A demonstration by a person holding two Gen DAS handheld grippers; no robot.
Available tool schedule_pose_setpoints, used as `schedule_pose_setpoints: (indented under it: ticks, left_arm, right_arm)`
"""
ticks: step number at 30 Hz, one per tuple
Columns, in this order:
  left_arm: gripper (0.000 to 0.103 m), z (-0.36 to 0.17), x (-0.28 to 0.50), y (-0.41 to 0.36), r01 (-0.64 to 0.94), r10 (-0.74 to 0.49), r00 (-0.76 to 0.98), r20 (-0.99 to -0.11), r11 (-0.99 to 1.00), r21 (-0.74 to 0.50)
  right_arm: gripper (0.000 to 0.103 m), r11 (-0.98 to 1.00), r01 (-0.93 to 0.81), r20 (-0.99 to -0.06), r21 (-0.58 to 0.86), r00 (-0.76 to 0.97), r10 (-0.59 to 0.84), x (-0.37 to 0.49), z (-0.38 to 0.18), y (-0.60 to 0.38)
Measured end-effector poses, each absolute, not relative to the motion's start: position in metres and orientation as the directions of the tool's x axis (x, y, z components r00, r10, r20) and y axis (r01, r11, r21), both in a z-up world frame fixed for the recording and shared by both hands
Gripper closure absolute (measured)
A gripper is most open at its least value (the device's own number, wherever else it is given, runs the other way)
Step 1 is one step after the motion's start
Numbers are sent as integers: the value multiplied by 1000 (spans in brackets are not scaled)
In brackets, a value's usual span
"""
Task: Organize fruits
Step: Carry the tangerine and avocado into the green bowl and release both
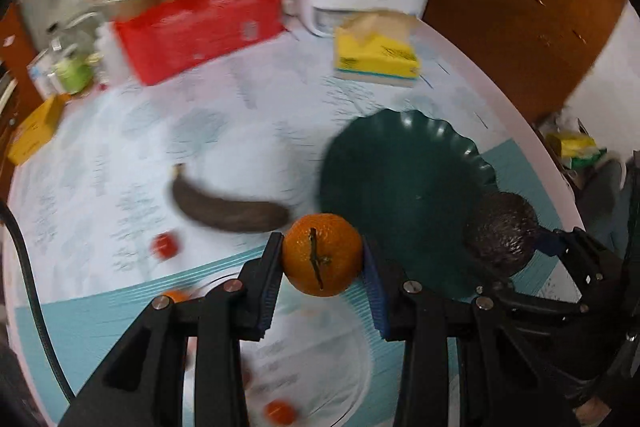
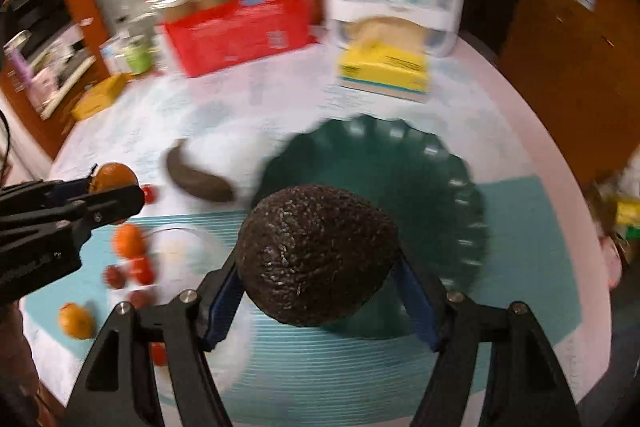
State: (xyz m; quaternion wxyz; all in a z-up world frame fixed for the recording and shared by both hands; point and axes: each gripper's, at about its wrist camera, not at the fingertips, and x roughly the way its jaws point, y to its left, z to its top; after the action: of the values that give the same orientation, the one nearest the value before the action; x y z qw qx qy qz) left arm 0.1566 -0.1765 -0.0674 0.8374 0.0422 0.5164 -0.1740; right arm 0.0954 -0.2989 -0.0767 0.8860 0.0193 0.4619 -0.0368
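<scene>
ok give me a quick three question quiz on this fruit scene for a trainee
1. True or false: the left tool grips an orange.
2. What does the right tool hold? A) banana B) avocado C) tomato
3. What lies inside the green plate?

Key:
1. True; its pads press both sides of the fruit.
2. B, the dark avocado; the banana lies on the table.
3. Nothing that shows; the avocado hangs in front of the plate's near edge.

green plate (image 1: pixel 404 163) bare, banana (image 1: pixel 228 207) beside it — boxes behind
</scene>
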Motion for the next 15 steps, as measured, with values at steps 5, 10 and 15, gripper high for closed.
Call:
schedule_pose_setpoints:
  ticks: [5,10,15]
  left_arm:
    - [66,-106,178,-224,350,-241,332,-912,929,-119]
    - [66,-129,193,-251,372,-216,293,-931,923,-97]
    - [41,-147,203,-267,383,-193,256,-947,920,-84]
  right_arm:
    - [31,991,133,-860,-26,503,-90,109,-110,-338]
    - [31,991,117,-876,-60,471,-108,119,-129,-352]
    - [30,993,76,-889,-87,444,-112,123,-139,-354]
